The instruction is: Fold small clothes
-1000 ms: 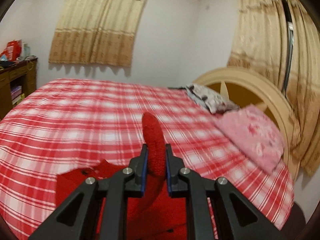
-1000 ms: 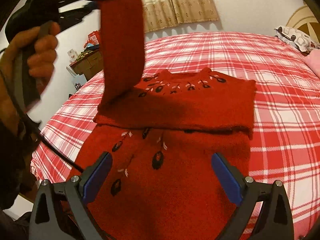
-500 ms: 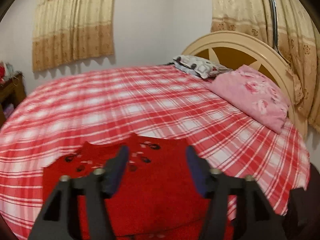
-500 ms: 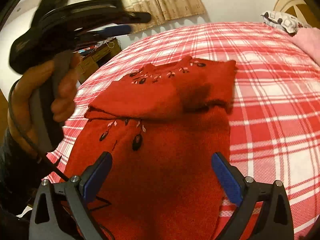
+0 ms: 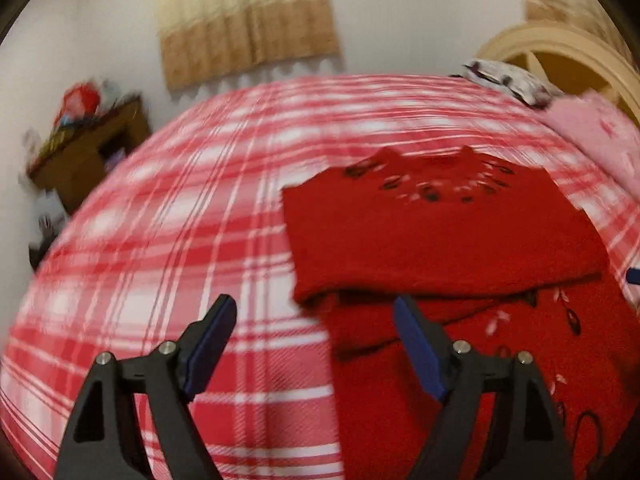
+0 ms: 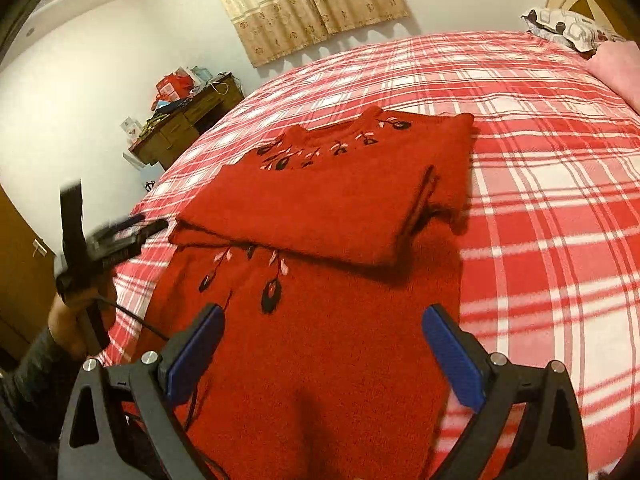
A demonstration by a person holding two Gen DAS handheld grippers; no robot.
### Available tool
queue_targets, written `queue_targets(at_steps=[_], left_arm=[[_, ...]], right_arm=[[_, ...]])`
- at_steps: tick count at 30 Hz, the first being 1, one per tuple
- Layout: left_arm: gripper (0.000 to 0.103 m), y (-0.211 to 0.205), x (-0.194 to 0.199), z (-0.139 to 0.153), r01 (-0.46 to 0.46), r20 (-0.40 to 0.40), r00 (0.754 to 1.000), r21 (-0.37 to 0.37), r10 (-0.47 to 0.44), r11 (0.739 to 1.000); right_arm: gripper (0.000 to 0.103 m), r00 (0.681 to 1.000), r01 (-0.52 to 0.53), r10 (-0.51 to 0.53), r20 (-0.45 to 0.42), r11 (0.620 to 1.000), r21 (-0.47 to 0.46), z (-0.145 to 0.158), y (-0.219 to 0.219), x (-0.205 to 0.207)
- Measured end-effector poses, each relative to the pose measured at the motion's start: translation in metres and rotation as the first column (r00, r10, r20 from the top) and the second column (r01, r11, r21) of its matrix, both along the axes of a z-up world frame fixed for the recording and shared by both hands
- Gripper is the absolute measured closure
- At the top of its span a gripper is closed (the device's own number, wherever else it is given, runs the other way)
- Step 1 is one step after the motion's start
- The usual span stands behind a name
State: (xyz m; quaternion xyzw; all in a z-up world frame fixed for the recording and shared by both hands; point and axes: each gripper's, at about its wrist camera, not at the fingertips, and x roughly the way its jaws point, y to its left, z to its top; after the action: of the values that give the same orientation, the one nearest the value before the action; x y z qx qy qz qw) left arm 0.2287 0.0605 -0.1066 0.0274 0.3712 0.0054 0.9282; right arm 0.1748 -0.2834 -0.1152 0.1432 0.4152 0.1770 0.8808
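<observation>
A small red knitted sweater [image 6: 320, 264] with black and pink embroidery lies flat on the red-and-white checked bed [image 6: 540, 208]. Both sleeves are folded across its chest. It also shows in the left wrist view [image 5: 440, 232], to the right. My left gripper [image 5: 316, 340] is open and empty, over the bedspread just left of the sweater's edge; it also shows in the right wrist view [image 6: 132, 228], at the left. My right gripper [image 6: 324, 348] is open and empty, above the sweater's lower body.
A pink pillow [image 5: 600, 136] and a patterned pillow [image 6: 568, 28] lie at the cream headboard [image 5: 560, 52]. A cluttered wooden desk [image 6: 184, 116] stands beside the bed by the wall. Beige curtains [image 6: 304, 0] hang behind.
My left gripper let go of the red sleeve, which now lies folded across the chest. It opened, moved down and left to the sweater's side. My right gripper stayed open.
</observation>
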Motion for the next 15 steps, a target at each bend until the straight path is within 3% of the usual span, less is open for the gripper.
queue_targets(at_steps=[5, 11, 15], left_arm=[[0.02, 0.006, 0.004, -0.005, -0.004, 0.004, 1.0, -0.103, 0.005, 0.995], [0.02, 0.011, 0.023, -0.03, -0.064, -0.056, 0.997, -0.059, 0.061, 0.996], [0.017, 0.034, 0.031, -0.036, -0.14, -0.058, 0.99, -0.15, 0.132, 0.979]], right_arm=[[0.018, 0.998, 0.044, -0.044, -0.047, 0.999, 0.014, -0.001, -0.007, 0.03], [0.025, 0.993, 0.061, -0.061, -0.098, 0.998, -0.007, -0.012, -0.005, 0.049], [0.026, 0.99, 0.063, -0.062, -0.13, 0.998, 0.005, -0.024, -0.003, 0.058]])
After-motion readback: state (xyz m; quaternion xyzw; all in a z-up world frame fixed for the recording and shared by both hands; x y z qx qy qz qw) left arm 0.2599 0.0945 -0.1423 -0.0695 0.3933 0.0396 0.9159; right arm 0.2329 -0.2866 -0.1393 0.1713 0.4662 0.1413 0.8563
